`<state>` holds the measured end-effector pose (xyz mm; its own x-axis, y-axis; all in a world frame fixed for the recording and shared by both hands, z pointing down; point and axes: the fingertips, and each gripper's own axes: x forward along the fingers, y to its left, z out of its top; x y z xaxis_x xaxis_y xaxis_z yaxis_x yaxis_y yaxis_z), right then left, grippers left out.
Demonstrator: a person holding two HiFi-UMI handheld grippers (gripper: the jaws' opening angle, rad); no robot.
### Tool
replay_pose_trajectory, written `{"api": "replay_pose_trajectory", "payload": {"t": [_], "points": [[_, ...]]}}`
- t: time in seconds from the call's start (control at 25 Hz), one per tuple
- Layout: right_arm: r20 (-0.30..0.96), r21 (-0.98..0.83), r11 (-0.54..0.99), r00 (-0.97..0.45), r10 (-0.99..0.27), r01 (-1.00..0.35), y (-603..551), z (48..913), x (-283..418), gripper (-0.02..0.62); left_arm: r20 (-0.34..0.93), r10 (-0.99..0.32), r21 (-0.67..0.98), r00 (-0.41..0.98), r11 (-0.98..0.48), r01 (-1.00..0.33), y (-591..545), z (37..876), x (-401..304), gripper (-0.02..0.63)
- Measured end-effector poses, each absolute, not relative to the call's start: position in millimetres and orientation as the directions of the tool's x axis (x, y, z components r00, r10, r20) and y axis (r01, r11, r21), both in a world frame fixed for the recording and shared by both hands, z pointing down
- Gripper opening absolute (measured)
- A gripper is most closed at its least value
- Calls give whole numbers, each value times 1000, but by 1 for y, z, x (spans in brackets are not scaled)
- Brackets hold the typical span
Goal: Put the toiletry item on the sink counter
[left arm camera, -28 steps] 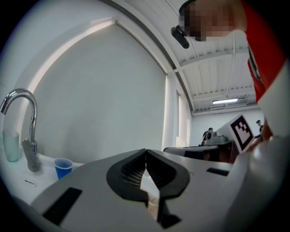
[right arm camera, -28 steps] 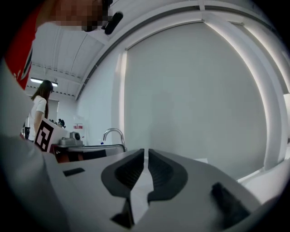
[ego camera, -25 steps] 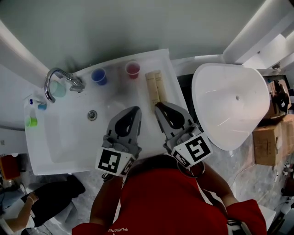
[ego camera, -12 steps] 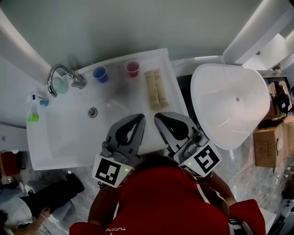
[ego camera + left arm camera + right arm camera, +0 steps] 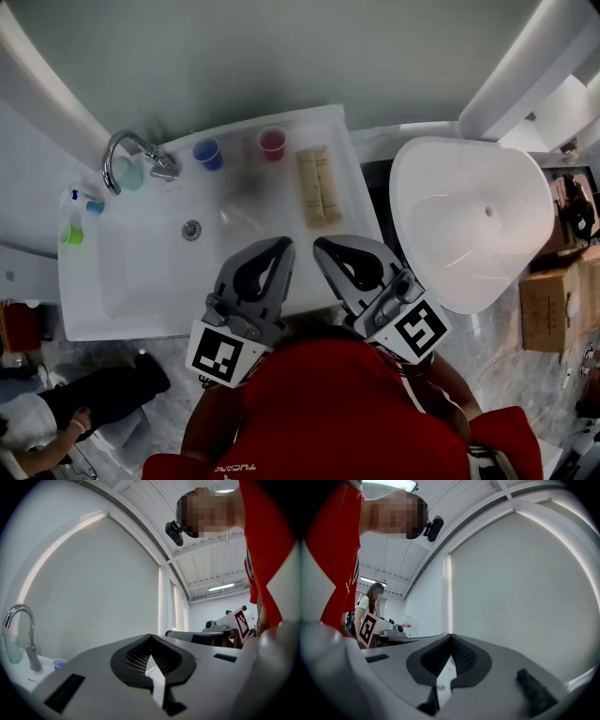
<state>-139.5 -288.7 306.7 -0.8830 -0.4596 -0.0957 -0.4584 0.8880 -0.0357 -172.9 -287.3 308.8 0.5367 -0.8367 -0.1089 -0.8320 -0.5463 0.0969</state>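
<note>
**Toiletry pack on the counter, both grippers empty**

The beige toiletry pack (image 5: 319, 185) lies flat on the sink counter (image 5: 352, 202), on the strip at about 2 o'clock from the drain (image 5: 191, 228). Nothing touches it. Judging by that, the placing looks done, and at most a withdrawal remains.

The pack is a long, matte, tan rectangle with a seam down its length, as if two slim sticks lay side by side. Whether it is paper or plastic cannot be told. The counter is smooth, glossy white, moulded in one piece with a shallow rectangular bowl.

At 6 o'clock from the pack, well apart from it, the left gripper (image 5: 284, 242) and right gripper (image 5: 319, 246) hang over the counter's front edge. Each gripper's own view shows its ribbed black pads pressed tip to tip with nothing between them (left gripper (image 5: 151, 637), right gripper (image 5: 451, 636)).

At 10 o'clock from the pack stand a translucent red cup (image 5: 272, 142) and a blue cup (image 5: 207, 153). Farther toward 9 o'clock curves a chrome faucet (image 5: 131, 150). At 3 o'clock sits a large white oval tub (image 5: 469, 220).
</note>
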Motion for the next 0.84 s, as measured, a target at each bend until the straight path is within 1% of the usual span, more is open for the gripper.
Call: {"api": "replay_pose_trajectory", "payload": {"t": [0.32, 0.84], "points": [[-120, -38, 894, -887, -447, -445, -289, 306, -138, 28, -95, -839, 95, 536, -543, -834, -288, 315, -171, 17], [-82, -46, 889, -885, -458, -456, -293, 315, -133, 28, -100, -835, 121, 541, -550, -827, -294, 316, -165, 17]]}}
